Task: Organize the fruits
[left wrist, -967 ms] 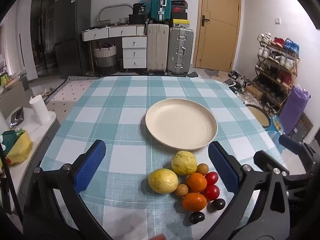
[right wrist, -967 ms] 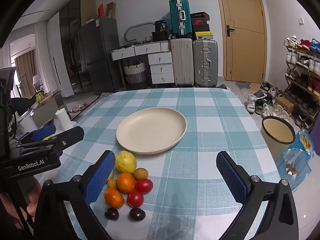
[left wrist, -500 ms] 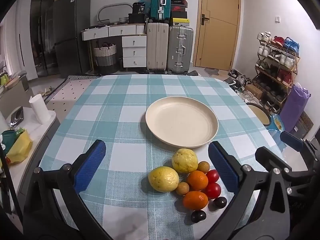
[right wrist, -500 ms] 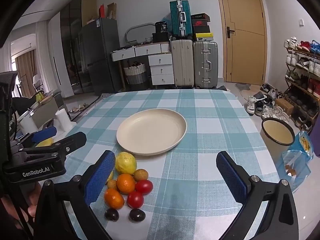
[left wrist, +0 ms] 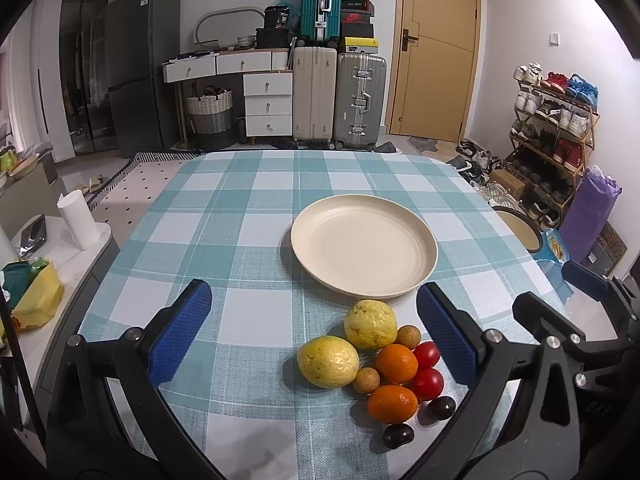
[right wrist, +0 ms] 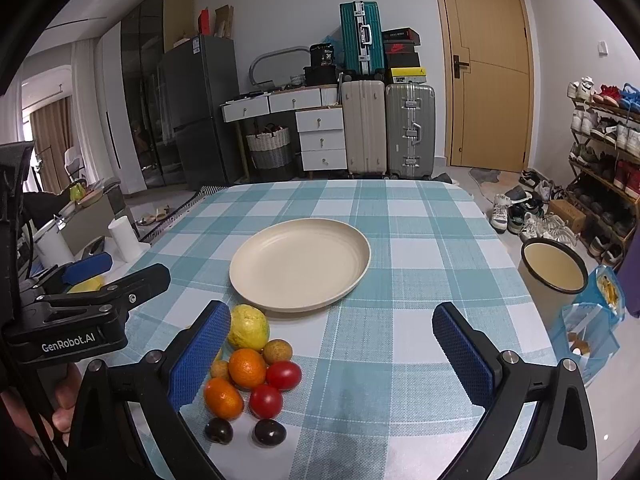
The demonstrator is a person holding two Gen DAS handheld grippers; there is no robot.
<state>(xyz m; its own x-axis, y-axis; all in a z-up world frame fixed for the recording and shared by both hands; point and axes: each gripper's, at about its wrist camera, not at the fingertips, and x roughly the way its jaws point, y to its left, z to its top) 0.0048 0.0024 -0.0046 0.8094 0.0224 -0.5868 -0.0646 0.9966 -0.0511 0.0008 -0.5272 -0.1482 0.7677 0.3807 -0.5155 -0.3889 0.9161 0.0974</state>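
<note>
Right wrist view: "GenRobot.AI" on left gripper (right wrist: 120, 276); both grippers wide apart, holding nothing.

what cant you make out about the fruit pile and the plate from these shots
- Right wrist view: the second yellow fruit is almost wholly hidden behind the right gripper's left finger.
- Both views: the fruits' undersides and exact kinds, e.g. the dark fruits.
- Both views: what lies under the plate.
</note>
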